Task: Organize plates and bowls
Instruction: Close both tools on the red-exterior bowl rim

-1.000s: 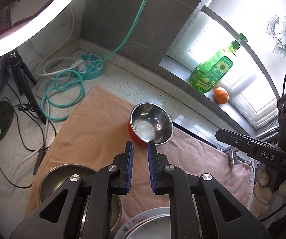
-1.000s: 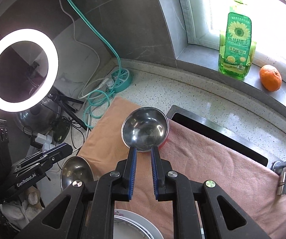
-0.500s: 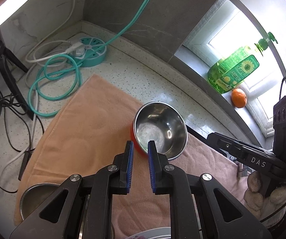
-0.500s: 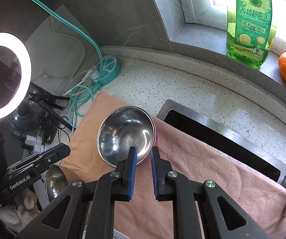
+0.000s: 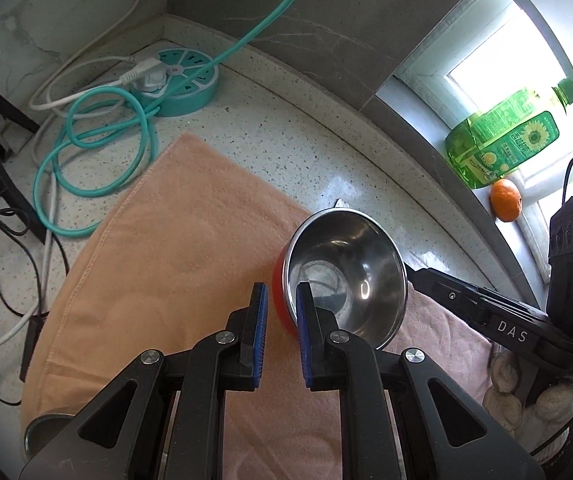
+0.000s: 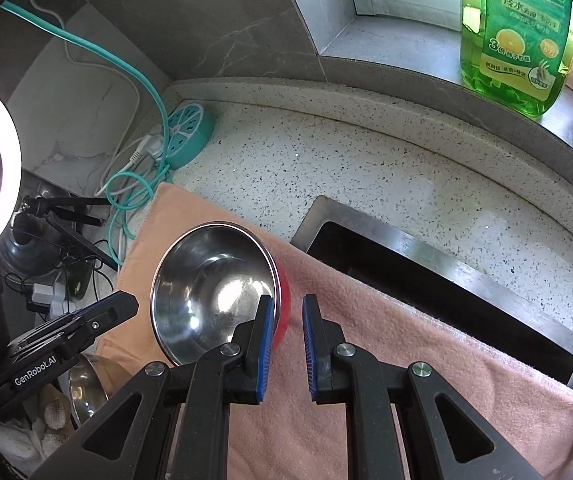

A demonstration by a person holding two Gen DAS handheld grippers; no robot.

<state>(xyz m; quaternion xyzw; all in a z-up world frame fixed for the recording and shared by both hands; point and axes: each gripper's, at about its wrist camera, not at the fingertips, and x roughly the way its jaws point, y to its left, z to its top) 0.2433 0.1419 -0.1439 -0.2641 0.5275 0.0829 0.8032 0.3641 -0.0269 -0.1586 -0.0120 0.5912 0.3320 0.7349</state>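
A steel bowl with a red outer wall hangs tilted just above the towels, carried by both grippers. My left gripper is shut on its left rim, one blue pad inside the bowl and one against the red outside. In the right wrist view the same bowl has its right rim pinched by my right gripper in the same way. Each gripper also shows in the other's view: the right one and the left one.
An orange towel and a pink towel cover the speckled counter. A second steel bowl sits at the near left. The sink opens to the right. A teal power strip with cables, a detergent bottle and an orange stand behind.
Both grippers have come down and forward together with the bowl still pinched between them. The flowered plates at the bottom edge and most of the second bowl have slipped out of view.
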